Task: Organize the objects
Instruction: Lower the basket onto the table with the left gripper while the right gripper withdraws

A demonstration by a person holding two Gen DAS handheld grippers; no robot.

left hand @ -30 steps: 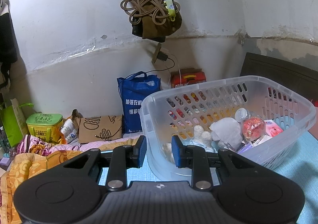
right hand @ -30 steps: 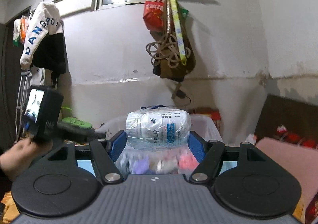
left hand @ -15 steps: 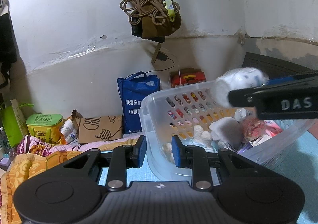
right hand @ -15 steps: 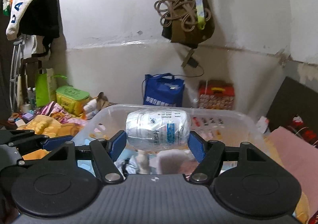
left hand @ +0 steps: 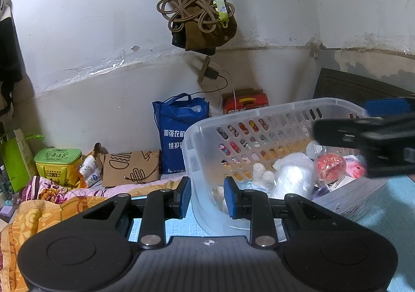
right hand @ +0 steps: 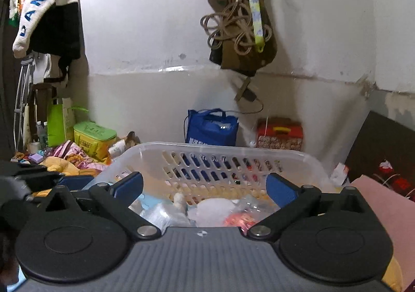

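Basket (right hand: pixel 220 148) below opening right hand-held gripper (right hand: pixel 205 188)

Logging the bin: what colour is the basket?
Clear, whitish plastic basket; right wrist view shows it best.

The right gripper (right hand: pixel 205 185) is seen low in the frame, its jaws opening wide with nothing pressed between the blue pads (right hand: pixel 278 189). Past them, a translucent slotted basket (right hand: pixel 298 159) is filled with blurred items. At 12 o'clock a blue bag (right hand: pixel 211 127) is set against the wall; at 1 o'clock, a red box (right hand: pixel 280 133).
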